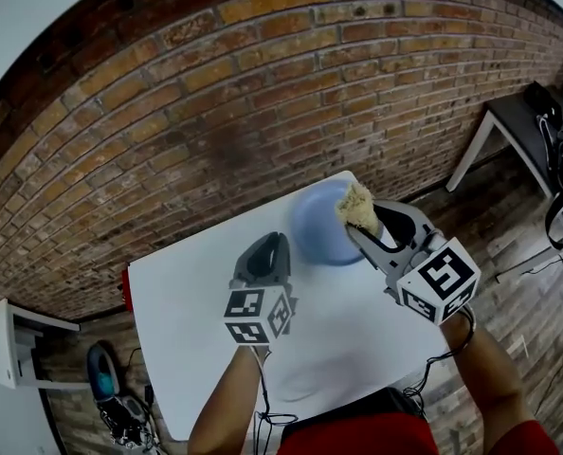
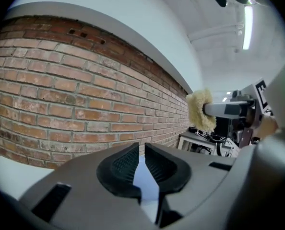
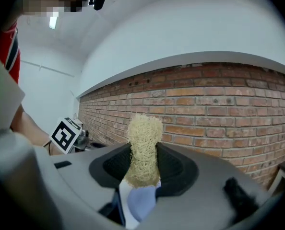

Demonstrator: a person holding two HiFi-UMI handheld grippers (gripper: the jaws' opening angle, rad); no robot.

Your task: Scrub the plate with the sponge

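White table (image 1: 196,339) by a brick wall (image 1: 215,93). Only the head view shows the blue plate's (image 1: 317,227) round shape. Right gripper (image 3: 143,166) squeezes the sponge (image 3: 144,135); left gripper (image 2: 139,166) is closed, empty.

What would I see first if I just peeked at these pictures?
A fuzzy yellow sponge pinched in the right gripper, up over the blue plate on the white table. The left gripper hangs beside the plate, jaws shut and empty, and a big brick wall fills the back.

Red brick wall (image 1: 263,93), wooden floor (image 1: 509,240), white table (image 1: 196,330), dark side desk (image 1: 517,121).
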